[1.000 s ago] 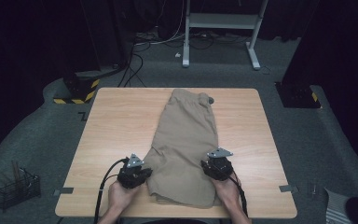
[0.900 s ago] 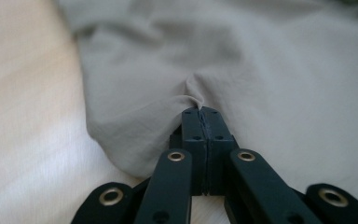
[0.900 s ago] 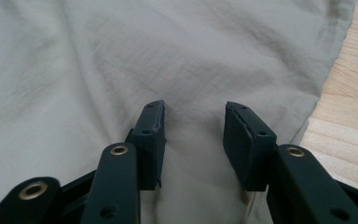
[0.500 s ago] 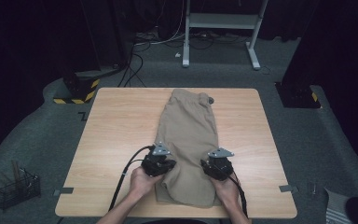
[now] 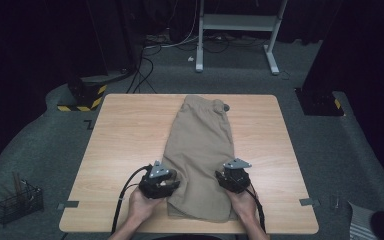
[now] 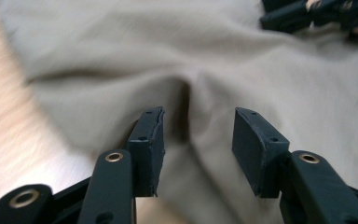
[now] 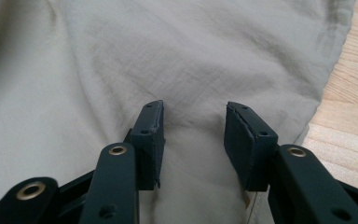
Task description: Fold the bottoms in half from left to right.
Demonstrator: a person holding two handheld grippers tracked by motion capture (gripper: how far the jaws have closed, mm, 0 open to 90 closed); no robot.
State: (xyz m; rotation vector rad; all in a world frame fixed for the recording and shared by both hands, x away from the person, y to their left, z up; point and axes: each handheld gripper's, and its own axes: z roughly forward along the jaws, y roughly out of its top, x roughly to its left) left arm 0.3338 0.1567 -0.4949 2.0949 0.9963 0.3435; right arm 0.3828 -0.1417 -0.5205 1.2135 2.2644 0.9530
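Observation:
Tan folded trousers [image 5: 200, 150] lie lengthwise on the wooden table [image 5: 125, 130], waistband at the far end. My left gripper [image 5: 170, 184] sits at the cloth's near left edge. In the left gripper view its jaws [image 6: 198, 114] stand open and have just been opening. A raised crease of the tan cloth [image 6: 121, 56] lies between them, untouched by the pads. My right gripper [image 5: 227, 177] rests over the near right part of the trousers. Its jaws [image 7: 193, 107] hang open just above the flat cloth [image 7: 168, 51], beside its right hem.
The other gripper [image 6: 307, 14] shows far off in the left gripper view. Bare table wood [image 7: 349, 107] borders the cloth on the right. On the floor stand a black wire basket [image 5: 17, 202], a yellow-black striped base [image 5: 82, 97] and a white desk frame [image 5: 237, 22].
My left gripper swung right onto the cloth, then drew back to its left edge. The trousers' near left edge now lies further in. The right gripper stayed put.

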